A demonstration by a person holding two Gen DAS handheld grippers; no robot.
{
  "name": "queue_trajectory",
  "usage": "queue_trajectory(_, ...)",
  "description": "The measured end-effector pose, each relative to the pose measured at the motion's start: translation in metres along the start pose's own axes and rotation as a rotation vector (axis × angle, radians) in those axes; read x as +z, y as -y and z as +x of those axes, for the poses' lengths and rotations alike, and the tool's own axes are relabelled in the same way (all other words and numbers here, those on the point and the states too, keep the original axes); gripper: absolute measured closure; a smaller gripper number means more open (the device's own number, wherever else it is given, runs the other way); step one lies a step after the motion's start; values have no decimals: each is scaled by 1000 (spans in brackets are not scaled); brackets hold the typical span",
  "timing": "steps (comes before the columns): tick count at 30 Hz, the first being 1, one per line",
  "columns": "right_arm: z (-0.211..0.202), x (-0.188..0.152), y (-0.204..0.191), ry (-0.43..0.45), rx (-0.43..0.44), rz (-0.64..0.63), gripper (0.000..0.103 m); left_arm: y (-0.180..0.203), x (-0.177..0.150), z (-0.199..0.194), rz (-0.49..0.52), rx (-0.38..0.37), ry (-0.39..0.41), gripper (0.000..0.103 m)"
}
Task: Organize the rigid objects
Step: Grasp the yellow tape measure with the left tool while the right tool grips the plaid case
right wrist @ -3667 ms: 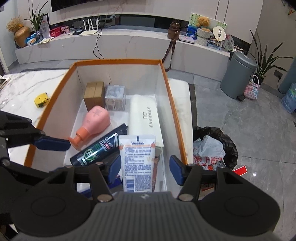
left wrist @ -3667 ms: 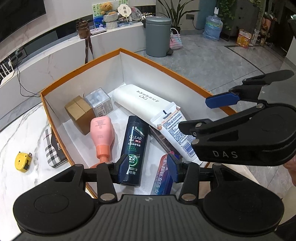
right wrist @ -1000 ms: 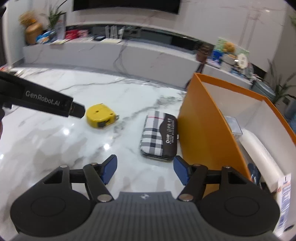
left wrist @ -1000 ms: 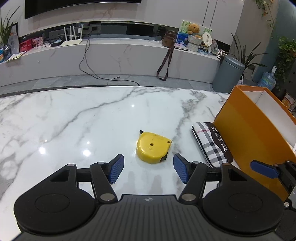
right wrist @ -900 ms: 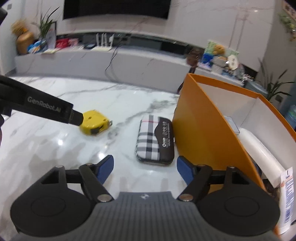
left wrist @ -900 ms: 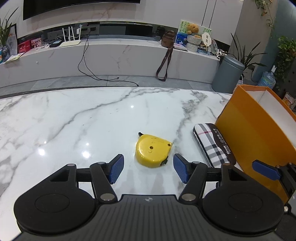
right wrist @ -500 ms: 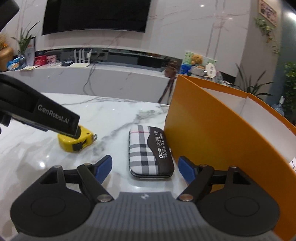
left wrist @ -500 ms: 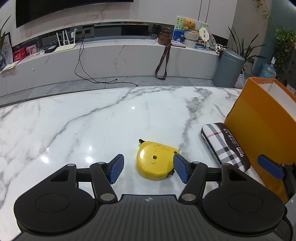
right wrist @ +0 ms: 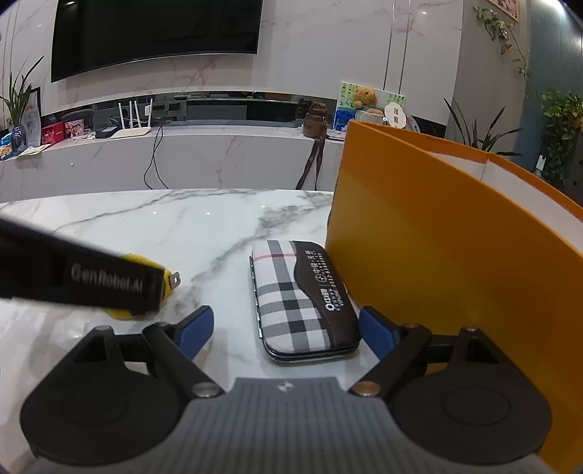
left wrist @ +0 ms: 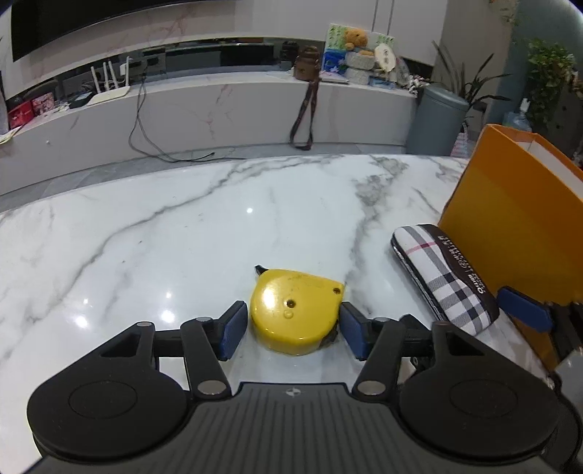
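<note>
The left gripper (left wrist: 293, 330) is set low over the white marble table (left wrist: 153, 237) with the yellow tape measure (left wrist: 297, 310) between its blue pads (left wrist: 233, 328); its jaws have just been closing, and the pads are seen at the tape's two sides, though firm pressing cannot be told. The tape measure lies flat on the table, well to the left of the plaid case (left wrist: 444, 277). The right gripper (right wrist: 286, 330) is held with its jaws wide, having just been opening, and the near end of the plaid case (right wrist: 302, 302) is framed between its fingers without being touched. The case lies flat, its long side just beside the outer wall of the orange box (right wrist: 437, 255). Beyond the table, a long marble counter (right wrist: 226, 153) and a dark screen (right wrist: 156, 32) are seen.
</note>
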State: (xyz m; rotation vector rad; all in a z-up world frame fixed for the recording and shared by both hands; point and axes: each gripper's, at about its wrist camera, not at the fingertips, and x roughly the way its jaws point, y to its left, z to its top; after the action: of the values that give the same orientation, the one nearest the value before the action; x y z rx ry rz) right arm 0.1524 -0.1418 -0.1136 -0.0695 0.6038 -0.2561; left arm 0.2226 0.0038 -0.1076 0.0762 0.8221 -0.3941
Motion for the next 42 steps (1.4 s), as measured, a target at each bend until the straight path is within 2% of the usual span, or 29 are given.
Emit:
queue_trajectory(6, 7, 5, -2, -21, 20, -30, 16, -6, 1, -3, -10, 10, -5, 43)
queue_trajectory(13, 0, 4, 0, -7, 74, -85, 45, -17, -7, -14, -8, 16, -26, 43)
queue_trajectory(15, -5, 2, 0, -13, 107, -101, 51, -21, -11, -20, -4, 14, -32, 43)
queue_trajectory(17, -8, -2, 2, -48, 158, -92, 60, -26, -16, -25, -2, 12, -35, 43)
queue_trajectory(19, -13, -5, 2, -40, 155, -96, 57, -29, -21, -29, 1, 11, -32, 43)
queue_trajectory(21, -15, -5, 4, -11, 143, -68, 33, -30, -23, -31, 3, 8, -27, 43)
queue_trajectory(22, -14, -3, 4, -4, 136, -45, 17, -30, -23, -31, 2, 7, -24, 43)
queue_trajectory(23, -11, -2, 4, -10, 135, -25, 15, -29, -22, -30, 1, 10, -25, 43)
queue_trajectory(26, 1, 3, -1, -50, 111, 30, 15, -27, -20, -27, 17, 19, -25, 43)
queue_trajectory(30, 13, 7, -9, -62, 47, 38, 15, -25, -22, -24, 55, 45, -13, 36)
queue_trajectory(42, 51, 32, -13, -74, 4, 95, 14, -24, -19, -13, 67, 42, 45, 32)
